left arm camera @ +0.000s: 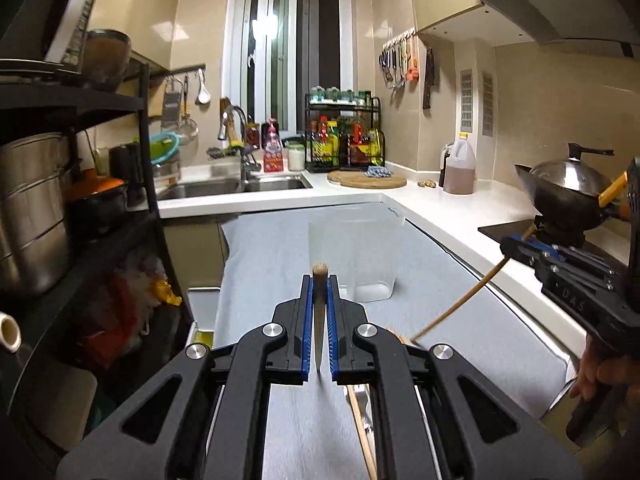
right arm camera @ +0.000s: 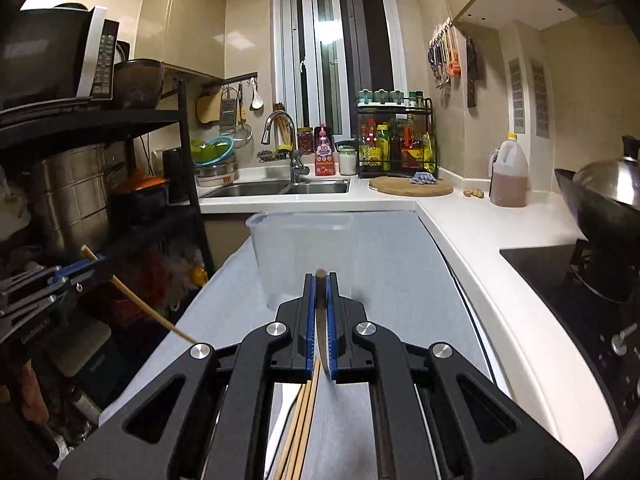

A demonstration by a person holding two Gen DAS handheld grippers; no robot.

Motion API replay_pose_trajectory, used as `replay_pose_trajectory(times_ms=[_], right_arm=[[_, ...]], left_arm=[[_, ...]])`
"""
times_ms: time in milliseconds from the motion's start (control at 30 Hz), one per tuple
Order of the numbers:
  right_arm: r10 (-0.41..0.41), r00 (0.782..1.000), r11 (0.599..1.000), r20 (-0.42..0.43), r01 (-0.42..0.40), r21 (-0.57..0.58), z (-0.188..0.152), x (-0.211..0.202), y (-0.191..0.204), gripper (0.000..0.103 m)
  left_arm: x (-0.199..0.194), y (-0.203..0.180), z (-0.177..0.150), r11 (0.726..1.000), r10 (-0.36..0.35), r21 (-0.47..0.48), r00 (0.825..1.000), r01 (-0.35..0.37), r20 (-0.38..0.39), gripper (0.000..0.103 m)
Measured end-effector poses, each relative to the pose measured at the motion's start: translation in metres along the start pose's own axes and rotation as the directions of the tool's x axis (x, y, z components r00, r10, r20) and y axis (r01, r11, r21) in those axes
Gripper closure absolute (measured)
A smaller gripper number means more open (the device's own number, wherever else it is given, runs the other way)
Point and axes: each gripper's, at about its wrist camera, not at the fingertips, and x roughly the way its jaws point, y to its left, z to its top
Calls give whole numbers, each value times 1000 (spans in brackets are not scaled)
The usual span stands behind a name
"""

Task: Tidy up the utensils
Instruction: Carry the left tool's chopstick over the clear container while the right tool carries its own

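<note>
Your left claw (left arm camera: 320, 280), at lower centre of its own view, is clamped on a chopstick (left arm camera: 319, 320). Your right claw (right arm camera: 320, 280) grips another chopstick (right arm camera: 322, 340). The clear container (left arm camera: 354, 256) stands mid-frame on the grey table (left arm camera: 272, 248), just beyond both claws.

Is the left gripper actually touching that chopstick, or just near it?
Touching. In the left wrist view the left gripper's blue pads are closed against both sides of the chopstick, with no gap showing.

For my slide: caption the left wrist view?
Left gripper clamps a thin wooden chopstick before a clear plastic container.
</note>
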Motion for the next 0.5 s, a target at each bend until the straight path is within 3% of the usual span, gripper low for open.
replay_pose_trajectory(times_ms=[200,500], right_arm=[[33,999,999,-33,-33,16,43,22,-7,98],[57,997,998,59,-55,-29,124,29,0,98]], left_arm=[[27,17,40,999,-40,-31,995,37,-88,96],[30,25,124,998,-63,1,997,63,-37,96]])
